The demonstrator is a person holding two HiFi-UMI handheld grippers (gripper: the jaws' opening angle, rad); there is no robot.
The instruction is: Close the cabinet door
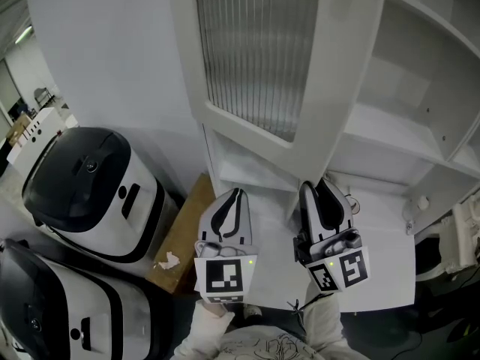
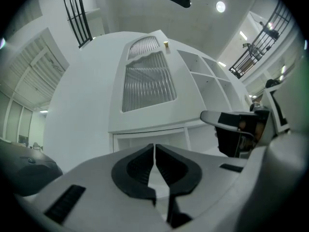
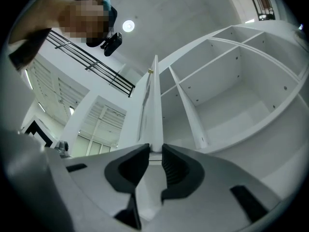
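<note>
The white cabinet has bare open shelves, and its door, framed white around ribbed glass, stands swung out toward me. My right gripper is at the door's lower free corner. In the right gripper view the door's thin edge runs down into the narrow gap of my right gripper, whose jaws close on it. My left gripper hangs just left of it, below the door, shut and holding nothing. The left gripper view shows the door face-on beyond my left gripper, with the right gripper alongside.
Two rounded black-and-white machines stand on the floor at left. A brown board with a crumpled scrap of paper lies between them and the cabinet. A white object sits at the far right.
</note>
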